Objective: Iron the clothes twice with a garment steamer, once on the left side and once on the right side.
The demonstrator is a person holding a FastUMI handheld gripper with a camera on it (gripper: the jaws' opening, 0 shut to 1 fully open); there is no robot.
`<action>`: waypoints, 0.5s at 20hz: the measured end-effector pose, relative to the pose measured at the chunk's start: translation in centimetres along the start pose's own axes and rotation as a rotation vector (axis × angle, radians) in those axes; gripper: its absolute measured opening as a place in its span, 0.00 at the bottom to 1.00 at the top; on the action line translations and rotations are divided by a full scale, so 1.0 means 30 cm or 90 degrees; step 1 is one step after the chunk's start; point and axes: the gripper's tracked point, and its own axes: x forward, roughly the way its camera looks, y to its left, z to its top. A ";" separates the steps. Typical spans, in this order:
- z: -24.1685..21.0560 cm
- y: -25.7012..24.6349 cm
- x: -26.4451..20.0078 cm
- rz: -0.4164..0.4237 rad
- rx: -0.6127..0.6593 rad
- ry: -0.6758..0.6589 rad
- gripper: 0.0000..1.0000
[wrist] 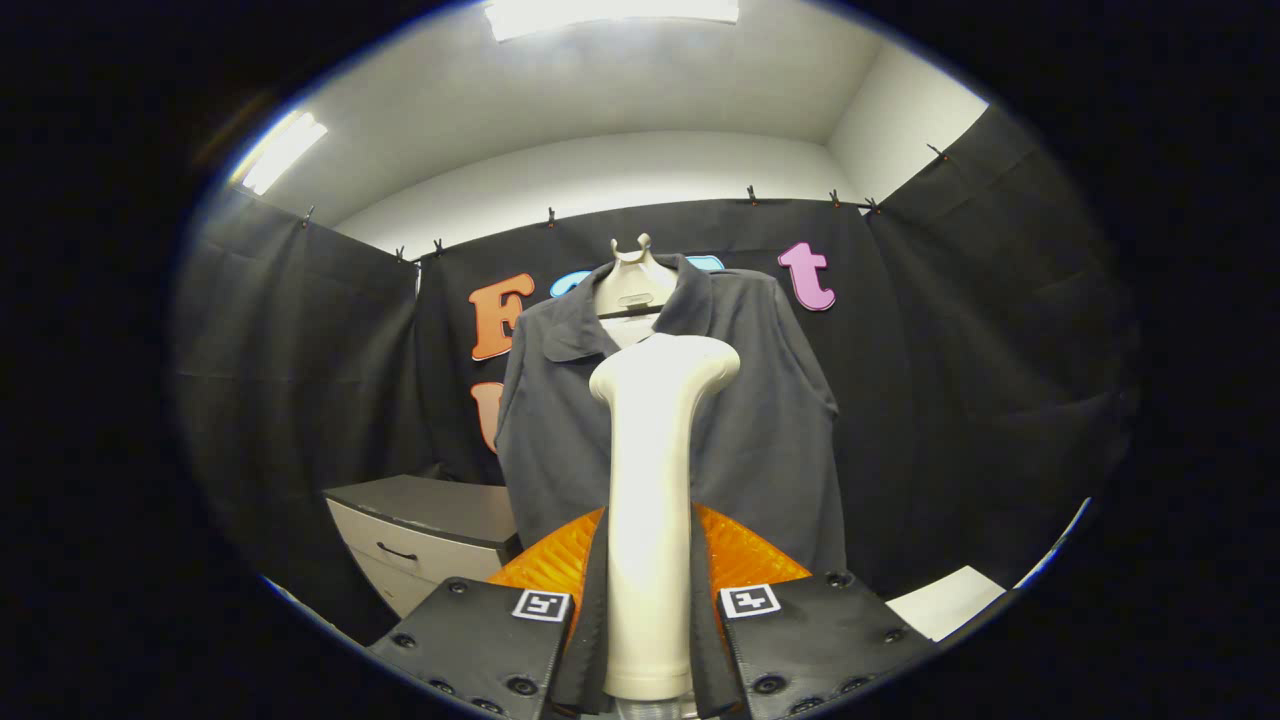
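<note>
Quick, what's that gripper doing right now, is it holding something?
Gripper: closed on the garment steamer, whose handle stands upright between its fingers, head towards the hanging shirt.

Cabinet [420, 530] crowds shirt's [760, 420] left; right side open.

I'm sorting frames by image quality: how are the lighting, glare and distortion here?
Gripper view: ceiling lights blown out to white; the garment steamer, gripped between the tongs, is sharp but brightly lit, nearly washed out at its head; the dark shirt beyond is evenly lit with visible folds; fisheye bends the booth walls and cabinet edges.
</note>
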 end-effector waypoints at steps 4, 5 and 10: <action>0.008 -0.165 0.028 -0.035 -0.004 0.010 0.41; 0.007 -0.200 0.044 -0.041 -0.004 0.012 0.41; 0.001 -0.304 0.138 -0.053 0.007 0.007 0.41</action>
